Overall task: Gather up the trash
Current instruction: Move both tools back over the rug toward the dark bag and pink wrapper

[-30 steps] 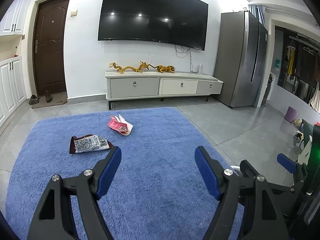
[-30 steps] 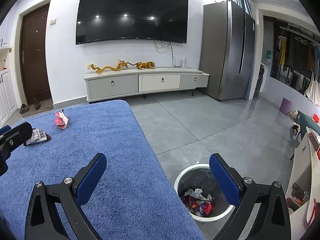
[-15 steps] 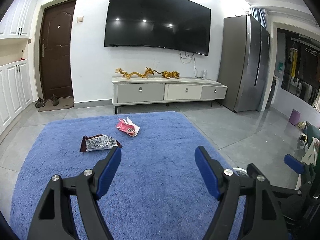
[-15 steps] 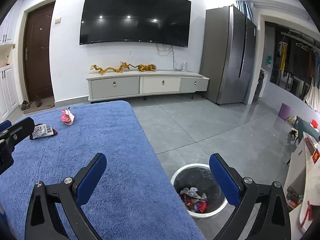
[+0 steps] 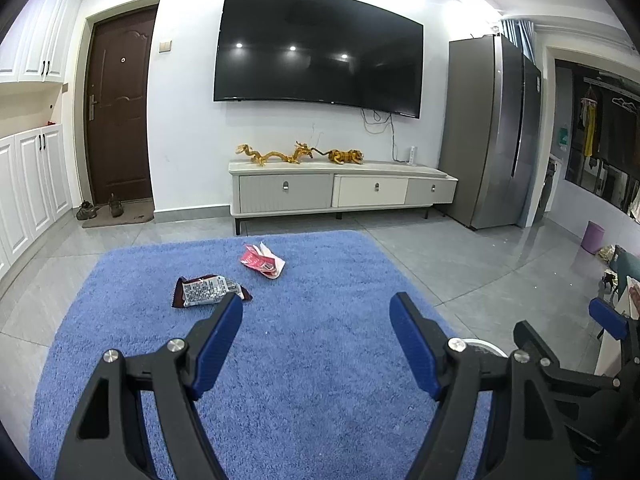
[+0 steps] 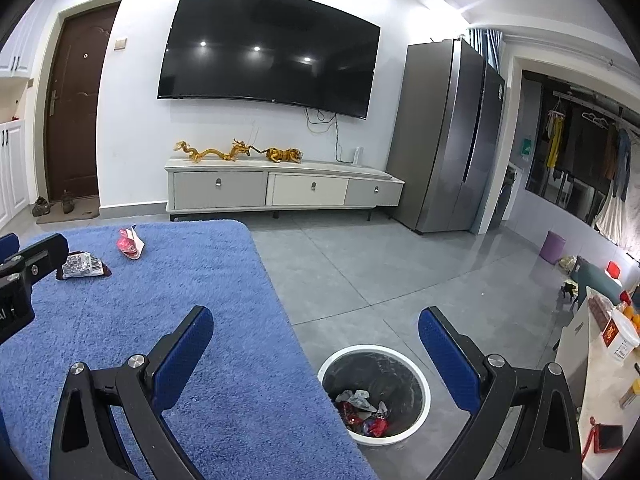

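Reaching for the dark snack wrapper (image 5: pixel 208 290) on the blue rug (image 5: pixel 304 344), the left gripper (image 5: pixel 316 322) (jaws wide, empty) may snag pile or miss the flat foil. The right gripper (image 6: pixel 316 342) gapes empty near the trash bin (image 6: pixel 422 380), which holds crumpled wrappers. A red wrapper (image 5: pixel 262 261) lies beyond.

Blue rug (image 5: pixel 304 360), pink wrapper (image 5: pixel 262 261), white-rimmed bin (image 6: pixel 374 394).
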A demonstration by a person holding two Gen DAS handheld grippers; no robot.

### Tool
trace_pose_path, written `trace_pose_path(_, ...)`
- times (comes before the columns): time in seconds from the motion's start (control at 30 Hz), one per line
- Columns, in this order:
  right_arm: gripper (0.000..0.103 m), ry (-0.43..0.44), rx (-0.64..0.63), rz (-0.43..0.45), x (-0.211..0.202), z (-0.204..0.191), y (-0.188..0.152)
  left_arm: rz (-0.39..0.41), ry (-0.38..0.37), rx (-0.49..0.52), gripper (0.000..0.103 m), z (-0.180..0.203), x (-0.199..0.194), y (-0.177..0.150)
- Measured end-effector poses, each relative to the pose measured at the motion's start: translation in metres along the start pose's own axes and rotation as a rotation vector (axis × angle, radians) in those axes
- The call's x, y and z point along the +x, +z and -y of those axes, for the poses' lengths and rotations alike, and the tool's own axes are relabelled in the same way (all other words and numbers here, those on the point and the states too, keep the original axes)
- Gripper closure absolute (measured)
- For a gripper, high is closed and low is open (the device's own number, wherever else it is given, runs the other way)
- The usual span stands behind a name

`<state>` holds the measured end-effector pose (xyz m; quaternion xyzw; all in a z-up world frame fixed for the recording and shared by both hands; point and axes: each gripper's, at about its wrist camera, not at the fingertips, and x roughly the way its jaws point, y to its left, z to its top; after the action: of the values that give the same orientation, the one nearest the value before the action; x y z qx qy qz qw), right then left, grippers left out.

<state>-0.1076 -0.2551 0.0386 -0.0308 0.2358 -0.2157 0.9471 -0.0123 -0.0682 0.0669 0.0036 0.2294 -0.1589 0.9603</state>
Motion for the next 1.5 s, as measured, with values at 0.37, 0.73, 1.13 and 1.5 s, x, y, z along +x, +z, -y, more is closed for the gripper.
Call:
trace_pose_path(0.37,0.000,-0.014,-0.008,-0.007,0.010,0.002,-0.002,-0.031,0.010,0.004,0.028,0.000,0.011,-0.003)
trace_pose_path(0.73,0.000,-0.033,-0.054,-0.062,0.033,-0.006,-0.012,-0.071,0.015,0.008,0.028,-0.006,0.040,-0.019)
trace_pose_path(1.13,0.000,0.020,-0.093,-0.124,0.063,-0.023,-0.019,-0.127,-0.042,-0.029,0.028,-0.021,0.071,-0.030)
trace_pose_path(1.5,0.000,0.075,-0.128,-0.143,0.084,-0.049,-0.013,-0.128,-0.016,-0.057,0.028,-0.047,0.089,-0.031)
